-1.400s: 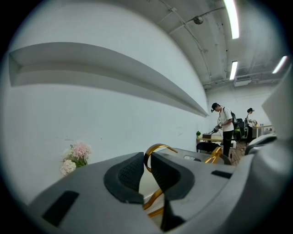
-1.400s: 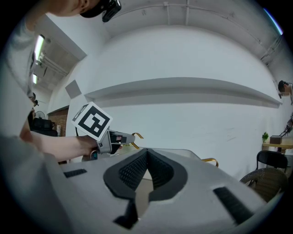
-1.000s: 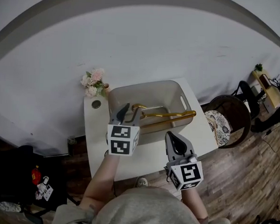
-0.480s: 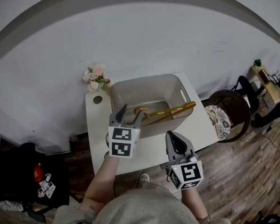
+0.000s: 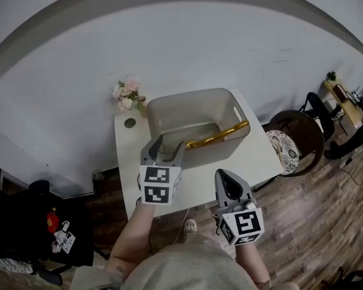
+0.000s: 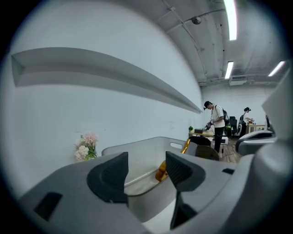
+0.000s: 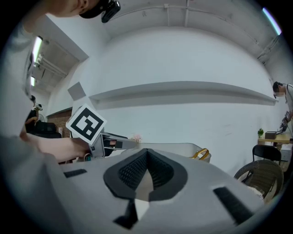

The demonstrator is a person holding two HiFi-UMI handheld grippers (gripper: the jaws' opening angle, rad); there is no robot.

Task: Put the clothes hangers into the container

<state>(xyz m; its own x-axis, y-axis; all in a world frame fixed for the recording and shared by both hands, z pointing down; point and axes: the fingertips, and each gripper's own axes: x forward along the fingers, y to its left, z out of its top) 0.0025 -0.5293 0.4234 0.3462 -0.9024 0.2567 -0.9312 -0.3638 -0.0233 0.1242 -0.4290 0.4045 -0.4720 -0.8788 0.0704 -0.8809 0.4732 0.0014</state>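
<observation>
A gold clothes hanger [image 5: 215, 137] lies inside the grey container [image 5: 171, 107], one end leaning on the right rim. My left gripper [image 5: 164, 147] hovers at the container's near wall, its jaws opening with nothing between them. In the left gripper view the hanger [image 6: 161, 171] shows through the gap of the left gripper [image 6: 146, 171], down in the container [image 6: 137, 153]. My right gripper [image 5: 231, 186] hangs nearer me over the table's front, shut and empty. From the right gripper [image 7: 145, 167] view the hanger's hook [image 7: 201, 154] peeks over the container's rim [image 7: 178, 147].
The white table [image 5: 127, 156] also carries pink flowers [image 5: 128, 94] and a small round dark object [image 5: 130, 123] at its far left. A dark chair [image 5: 295, 139] with a patterned cushion stands to the right on the wooden floor. People stand far off in the room [image 6: 215, 123].
The left gripper opened and let go of the gold hanger, which dropped deeper into the container. The gripper drew back toward the near wall. The right gripper stayed put.
</observation>
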